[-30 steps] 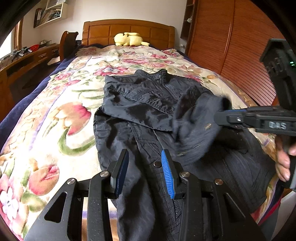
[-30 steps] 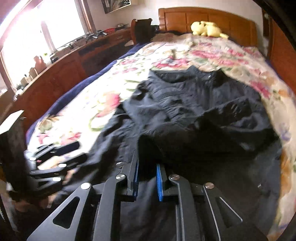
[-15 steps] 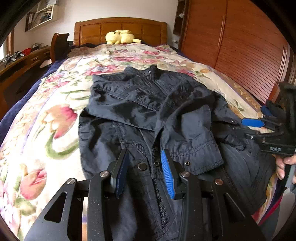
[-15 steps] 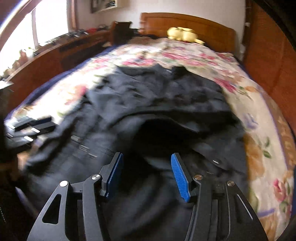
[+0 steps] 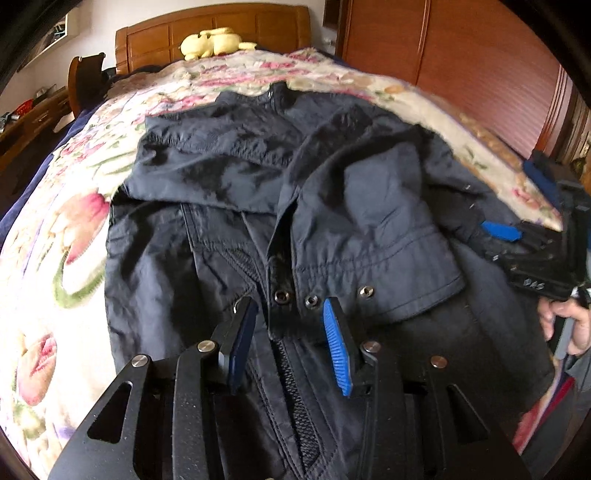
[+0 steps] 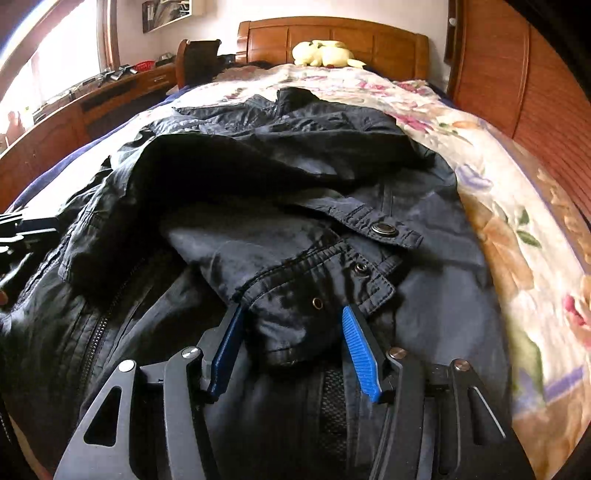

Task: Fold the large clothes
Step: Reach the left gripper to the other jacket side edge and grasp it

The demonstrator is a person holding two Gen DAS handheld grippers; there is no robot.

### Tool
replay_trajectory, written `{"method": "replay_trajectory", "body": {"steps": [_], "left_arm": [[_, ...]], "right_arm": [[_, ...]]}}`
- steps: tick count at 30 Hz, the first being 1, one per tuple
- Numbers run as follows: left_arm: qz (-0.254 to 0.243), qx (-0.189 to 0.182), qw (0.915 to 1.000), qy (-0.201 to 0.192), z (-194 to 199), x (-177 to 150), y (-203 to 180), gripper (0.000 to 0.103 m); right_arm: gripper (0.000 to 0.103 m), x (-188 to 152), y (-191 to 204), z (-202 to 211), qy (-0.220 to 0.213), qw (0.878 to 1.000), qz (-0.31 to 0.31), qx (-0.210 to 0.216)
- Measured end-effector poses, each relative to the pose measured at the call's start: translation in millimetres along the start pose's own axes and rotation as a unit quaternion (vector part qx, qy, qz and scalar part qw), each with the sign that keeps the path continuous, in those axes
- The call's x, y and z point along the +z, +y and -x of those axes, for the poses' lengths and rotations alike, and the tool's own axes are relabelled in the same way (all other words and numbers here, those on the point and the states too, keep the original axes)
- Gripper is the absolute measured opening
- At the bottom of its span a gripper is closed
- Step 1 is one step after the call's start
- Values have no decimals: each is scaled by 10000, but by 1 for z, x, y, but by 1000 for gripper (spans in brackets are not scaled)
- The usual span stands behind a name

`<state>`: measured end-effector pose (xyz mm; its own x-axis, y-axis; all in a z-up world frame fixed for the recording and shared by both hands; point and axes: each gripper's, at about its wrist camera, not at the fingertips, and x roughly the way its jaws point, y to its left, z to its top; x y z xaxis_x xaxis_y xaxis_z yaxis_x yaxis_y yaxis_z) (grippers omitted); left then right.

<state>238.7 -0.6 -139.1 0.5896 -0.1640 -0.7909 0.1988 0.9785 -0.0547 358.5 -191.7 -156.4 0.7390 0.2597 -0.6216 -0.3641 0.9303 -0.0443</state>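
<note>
The right gripper (image 6: 293, 341) has its jaws apart. They have just been opening. A sleeve cuff (image 6: 317, 295) with snap buttons lies between the blue pads, but the pads do not squeeze it.

The left gripper (image 5: 290, 339) has its jaws partly apart too. They hang over the front of the jacket, by the zipper (image 5: 295, 398) and the snap buttons, and they hold nothing.

The dark jacket (image 5: 207, 258) lies flat in the middle of the bed (image 5: 74, 229), with its collar toward the headboard (image 5: 221, 31). Both sleeves are folded in across its front. The right sleeve lies on top, and its cuff is near the foot edge of the bed.

The right gripper also shows in the left view, over the right edge of the bed, with a hand (image 5: 569, 325) on its handle.

A flowery blanket covers the bed. A yellow soft toy (image 6: 325, 53) sits by the headboard. A wooden wardrobe (image 5: 461, 59) stands along the right side. A long wooden desk (image 6: 74, 110) runs under the window on the left.
</note>
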Motion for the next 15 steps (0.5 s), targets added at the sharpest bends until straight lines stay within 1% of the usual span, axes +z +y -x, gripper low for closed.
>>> {"method": "replay_trajectory", "body": {"steps": [3, 9, 14, 15], "left_arm": [[-12, 48, 9999, 125, -10, -1, -1, 39], [-24, 24, 9998, 207, -24, 1, -1, 39], [51, -69, 9999, 100, -25, 1, 1, 39], [61, -139, 9998, 102, -25, 1, 1, 39]], "right_arm": [[59, -3, -4, -3, -46, 9999, -62, 77], [59, -8, -10, -3, -118, 9998, -116, 119], [59, -9, -17, 3, -156, 9994, -209, 234], [59, -9, -18, 3, -164, 9992, -235, 262]]}}
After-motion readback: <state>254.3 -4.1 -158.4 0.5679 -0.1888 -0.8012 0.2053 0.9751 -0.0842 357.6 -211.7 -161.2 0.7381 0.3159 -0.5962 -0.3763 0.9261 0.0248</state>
